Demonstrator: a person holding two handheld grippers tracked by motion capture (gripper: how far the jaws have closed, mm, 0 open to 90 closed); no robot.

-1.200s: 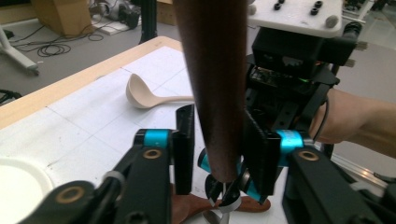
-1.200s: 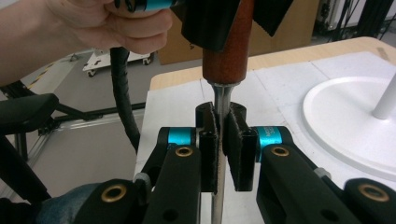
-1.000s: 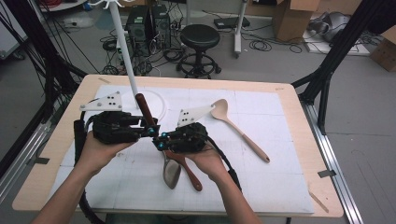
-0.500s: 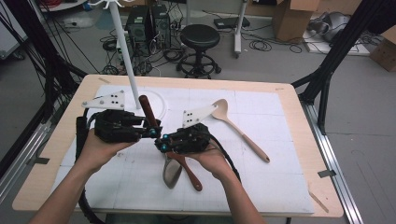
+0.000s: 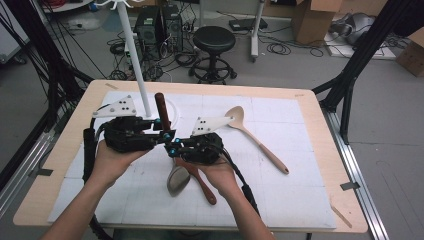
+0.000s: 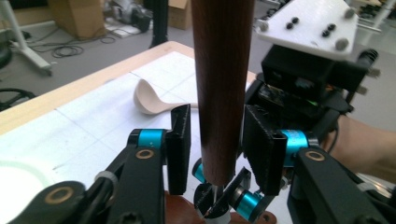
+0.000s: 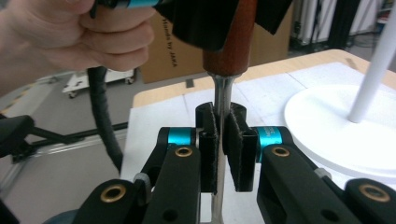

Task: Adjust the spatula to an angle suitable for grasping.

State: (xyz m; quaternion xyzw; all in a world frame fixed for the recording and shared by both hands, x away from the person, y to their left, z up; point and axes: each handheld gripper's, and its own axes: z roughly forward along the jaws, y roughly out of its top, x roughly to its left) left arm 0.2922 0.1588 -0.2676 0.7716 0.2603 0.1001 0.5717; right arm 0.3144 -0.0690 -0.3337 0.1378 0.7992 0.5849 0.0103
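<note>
Two grippers meet mid-table in the high view, the left gripper [image 5: 161, 134] and right gripper [image 5: 175, 146] on a dark-handled ladle [image 5: 161, 107] held upright beside the white stand [image 5: 137, 65], with bare mat toward the near table edge [image 5: 200, 227]. Left gripper view: its jaws, which have just been opening, flank the brown handle [image 6: 222, 84] with a sliver of gap each side, a wooden spoon [image 6: 156, 98] lying beyond. Right gripper view: its pads are clamped on the ladle's metal shank [image 7: 222, 109], the stand's round base [image 7: 336, 126] close alongside.

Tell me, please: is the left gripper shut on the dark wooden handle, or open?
Open. In the left gripper view the left gripper has the dark wooden handle between its jaws, with a gap on each side; the jaws have just been opening.
</note>
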